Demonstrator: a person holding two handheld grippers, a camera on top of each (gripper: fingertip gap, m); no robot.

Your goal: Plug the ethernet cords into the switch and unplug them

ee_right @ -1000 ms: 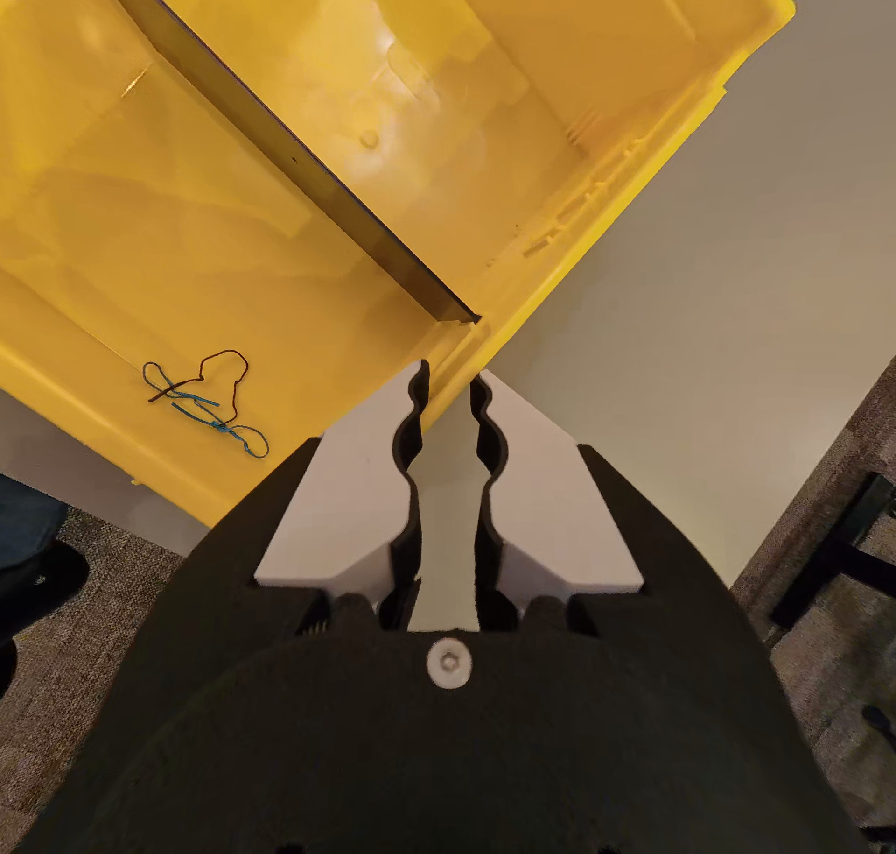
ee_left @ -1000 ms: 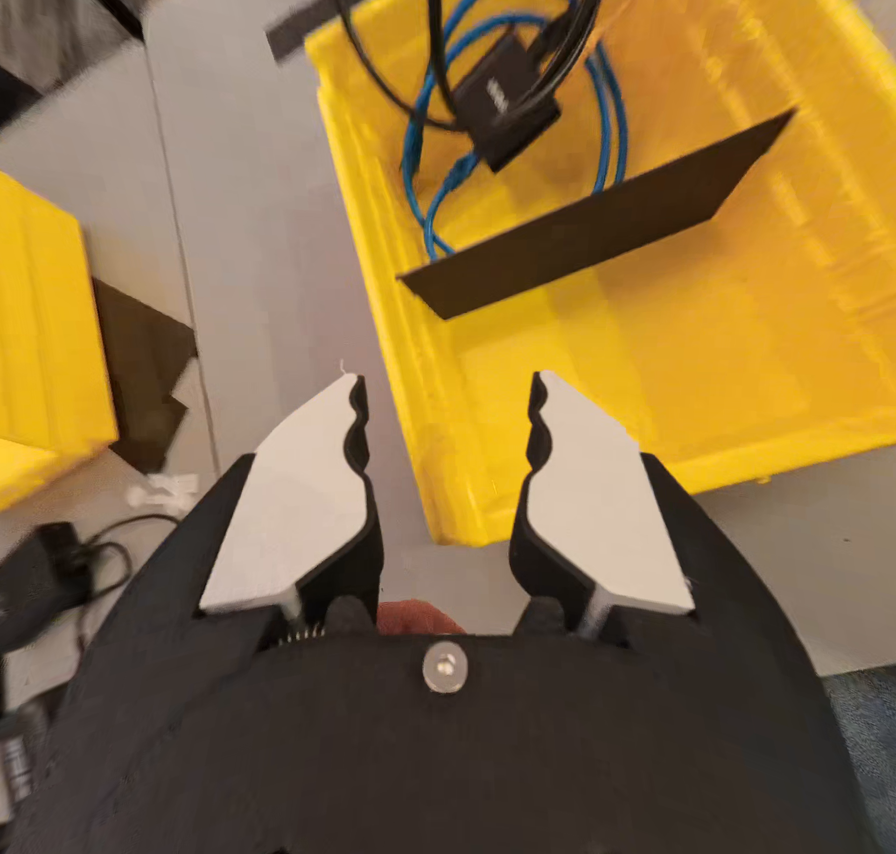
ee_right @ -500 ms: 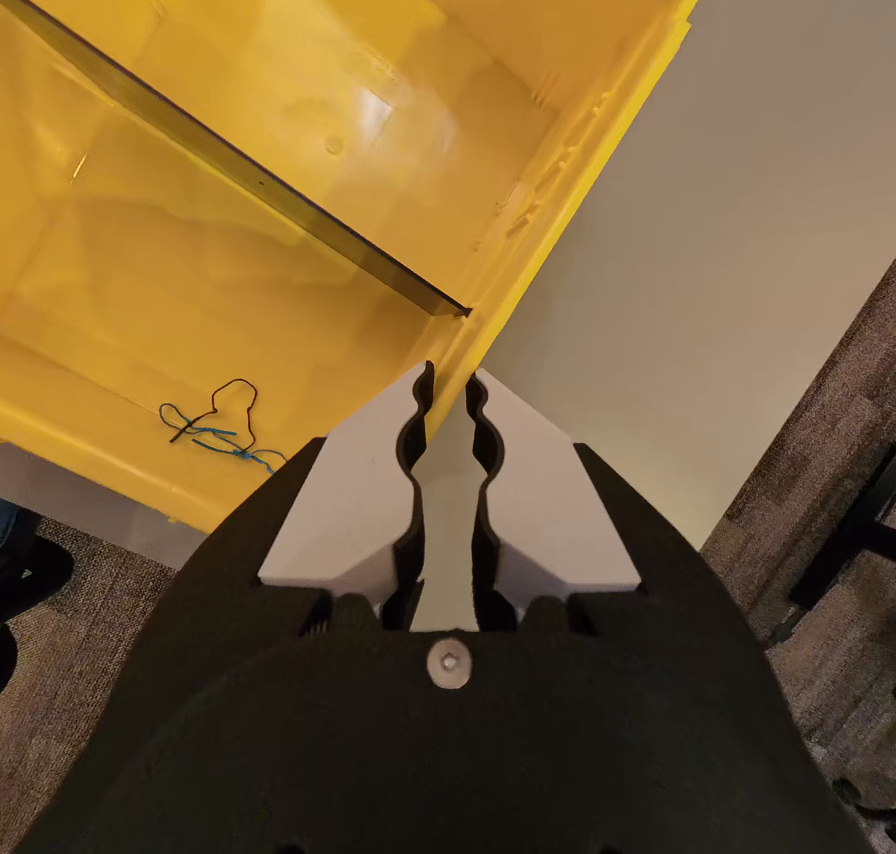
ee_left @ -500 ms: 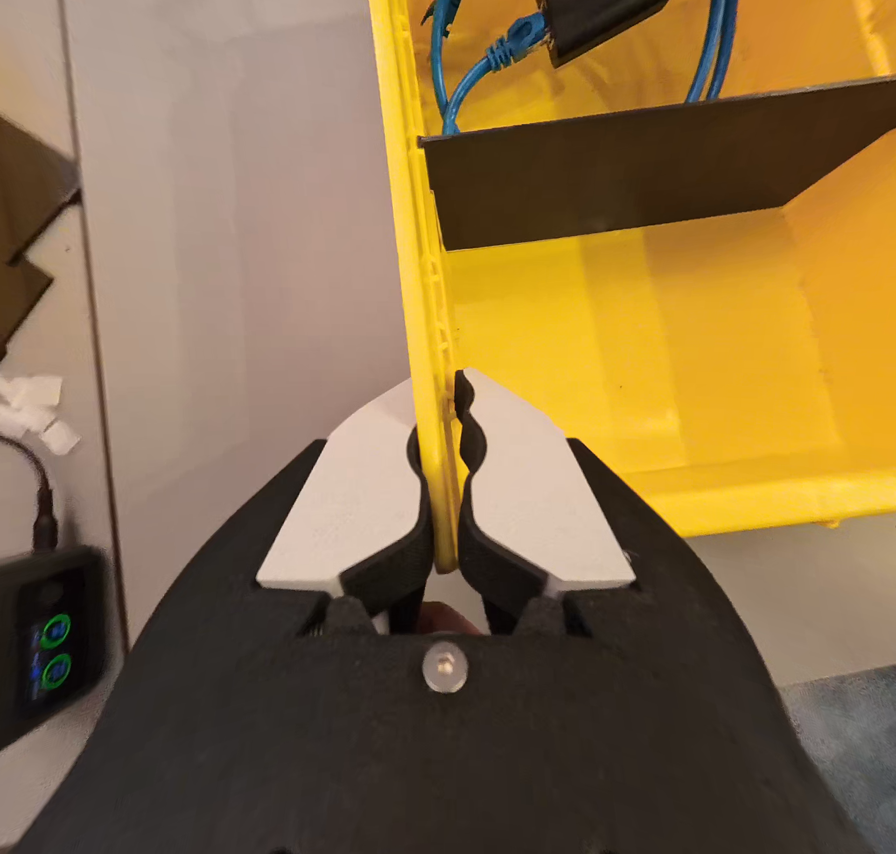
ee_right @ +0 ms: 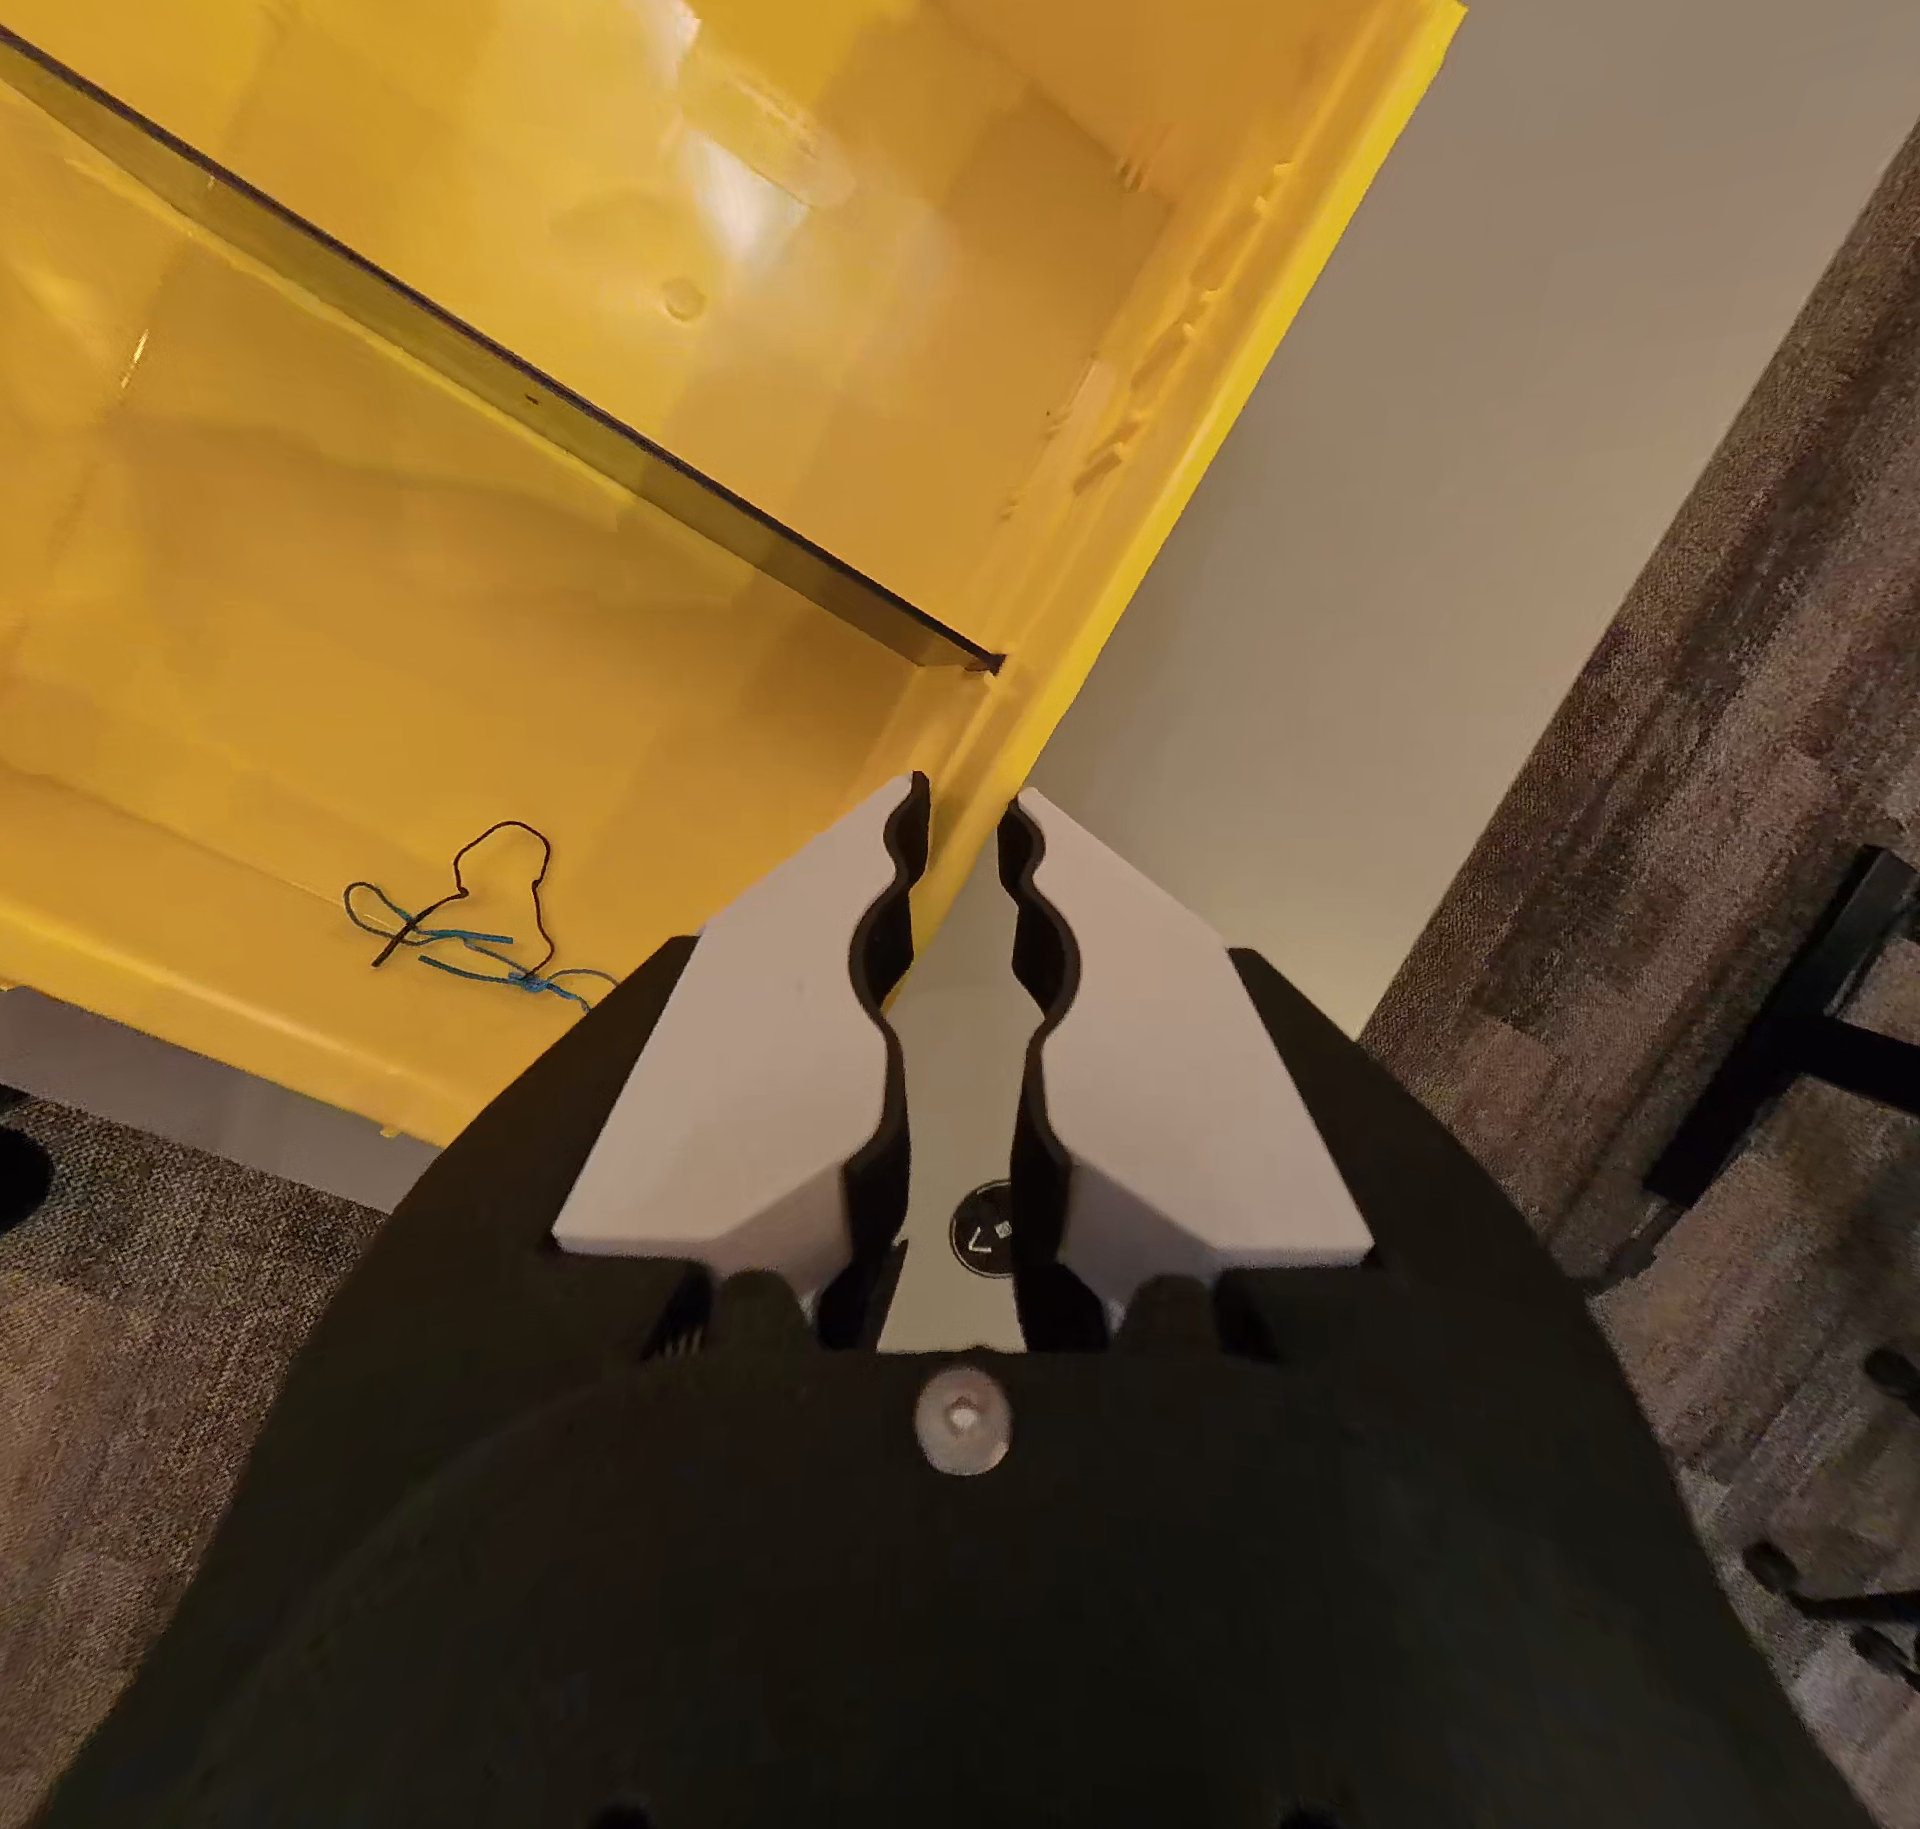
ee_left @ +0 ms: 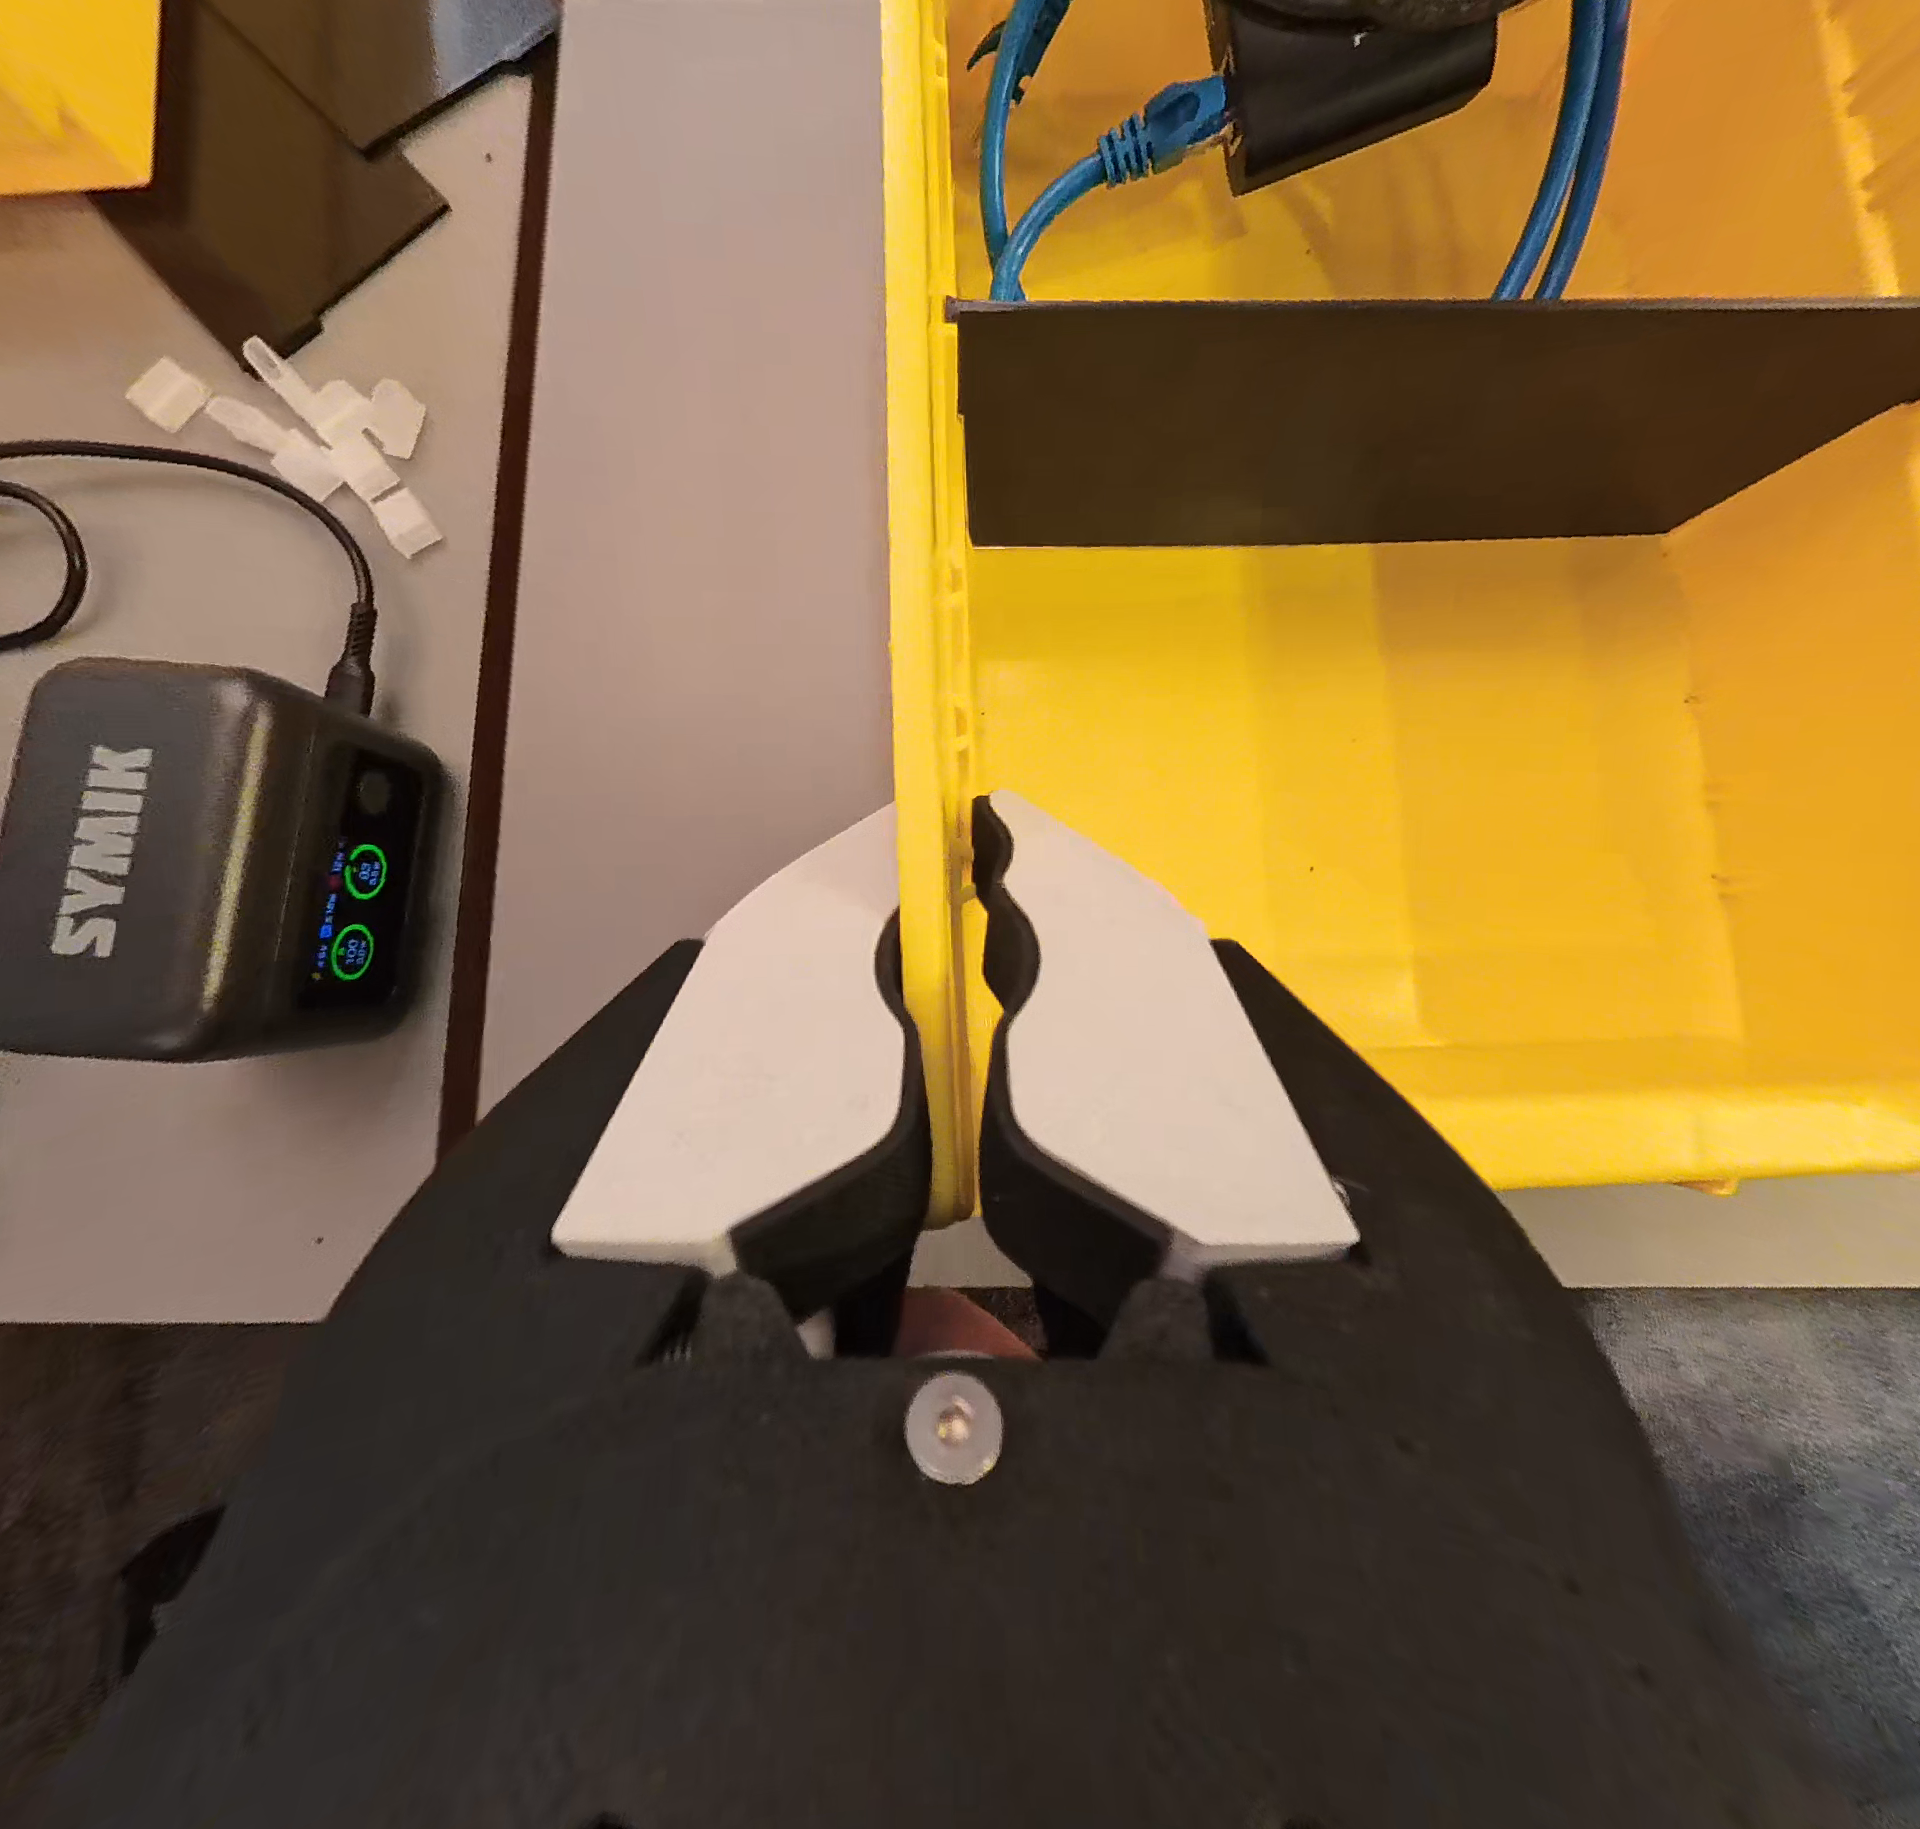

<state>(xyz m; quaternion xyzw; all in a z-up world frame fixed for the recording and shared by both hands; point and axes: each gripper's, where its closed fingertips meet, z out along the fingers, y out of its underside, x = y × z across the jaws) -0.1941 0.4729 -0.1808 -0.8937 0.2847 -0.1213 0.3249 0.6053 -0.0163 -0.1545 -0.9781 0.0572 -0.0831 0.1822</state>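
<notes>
A black switch [ee_left: 1351, 86] lies in the far compartment of a yellow bin [ee_left: 1558, 844], with a blue ethernet cord [ee_left: 1039, 221] plugged into its side and black cords looped over it. A black divider [ee_left: 1455, 418] splits the bin. My left gripper [ee_left: 940, 823] is shut on the bin's left wall near the front corner. My right gripper [ee_right: 966, 803] is closed to a narrow gap on the bin's right wall [ee_right: 1195, 429] near its front corner. The near compartment holds only thin twist ties [ee_right: 468, 927]. The switch is out of the right wrist view.
A dark power bank [ee_left: 208, 865] with a lit display and a black cable lies left of the bin. Small white plastic pieces [ee_left: 312, 439], black panels [ee_left: 281, 169] and a second yellow bin [ee_left: 73, 44] are farther left. The table edge [ee_right: 1351, 948] and carpet [ee_right: 1714, 740] are close. Some 95 cm of space lies between my two pairs of fingers. It is some 12 cm from my left tips to the dark power bank [ee_left: 208, 865].
My left gripper was open above the bin's front left corner and has closed on the left wall. The right gripper keeps its hold. The bin has turned and sits nearer the table's front edge.
</notes>
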